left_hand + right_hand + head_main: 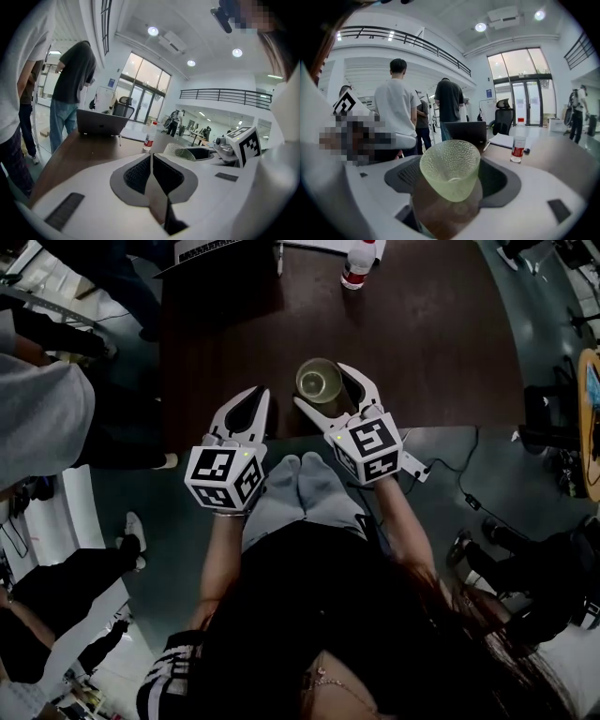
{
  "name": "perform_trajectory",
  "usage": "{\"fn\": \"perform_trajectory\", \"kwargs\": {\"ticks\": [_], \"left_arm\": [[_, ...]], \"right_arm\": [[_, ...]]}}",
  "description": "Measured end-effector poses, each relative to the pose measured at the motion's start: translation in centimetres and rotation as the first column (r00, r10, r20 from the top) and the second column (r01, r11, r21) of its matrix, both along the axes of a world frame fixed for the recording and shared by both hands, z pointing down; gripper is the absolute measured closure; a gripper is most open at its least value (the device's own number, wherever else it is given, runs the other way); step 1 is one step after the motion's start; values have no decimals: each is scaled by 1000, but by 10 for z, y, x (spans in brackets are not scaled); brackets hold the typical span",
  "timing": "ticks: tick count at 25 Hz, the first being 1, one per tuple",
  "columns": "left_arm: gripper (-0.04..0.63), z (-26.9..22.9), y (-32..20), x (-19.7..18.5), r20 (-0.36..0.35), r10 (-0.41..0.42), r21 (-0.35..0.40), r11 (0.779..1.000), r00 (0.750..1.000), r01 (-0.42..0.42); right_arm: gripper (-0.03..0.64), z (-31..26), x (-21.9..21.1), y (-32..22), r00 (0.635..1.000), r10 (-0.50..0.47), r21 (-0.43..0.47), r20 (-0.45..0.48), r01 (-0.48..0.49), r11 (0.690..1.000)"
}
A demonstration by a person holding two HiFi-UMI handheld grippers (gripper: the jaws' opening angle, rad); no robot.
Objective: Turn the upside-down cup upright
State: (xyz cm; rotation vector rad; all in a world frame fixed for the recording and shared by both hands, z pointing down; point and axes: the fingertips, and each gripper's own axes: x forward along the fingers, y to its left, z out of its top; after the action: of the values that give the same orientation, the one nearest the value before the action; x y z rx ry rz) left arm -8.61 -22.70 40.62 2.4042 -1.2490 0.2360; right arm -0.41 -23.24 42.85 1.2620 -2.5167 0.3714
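Right gripper (322, 385) pinching the pale green textured glass cup (451, 169), mouth tipped up toward the person, over the near edge of the dark brown wooden table (441, 343). Left gripper (259, 396) pressed together, empty, just left. Red-labelled clear plastic bottle (357, 266) at far end.

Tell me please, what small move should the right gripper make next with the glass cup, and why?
Probably lower it straight down onto the brown table and only then open. The right gripper is shut on the textured glass cup, which already sits mouth up, slightly tilted, between the jaws. The left gripper is shut and empty, so it need not help.
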Motion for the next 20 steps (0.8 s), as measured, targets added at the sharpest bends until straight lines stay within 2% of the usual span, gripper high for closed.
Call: {"fn": "perform_trajectory", "kwargs": {"ticks": [8, 16, 20], "left_arm": [[575, -25, -12, 2, -17, 4, 70, 998, 1000, -3], [575, -38, -17, -2, -30, 9, 108, 994, 1000, -6], [575, -41, -20, -3, -33, 9, 114, 993, 999, -5]], "right_arm": [[233, -33, -3, -1, 1000, -17, 67, 24, 15, 998], [233, -51, 6, -1, 992, 23, 69, 120, -32, 997], [233, -53, 10, -2, 991, 38, 73, 126, -47, 996]]}}
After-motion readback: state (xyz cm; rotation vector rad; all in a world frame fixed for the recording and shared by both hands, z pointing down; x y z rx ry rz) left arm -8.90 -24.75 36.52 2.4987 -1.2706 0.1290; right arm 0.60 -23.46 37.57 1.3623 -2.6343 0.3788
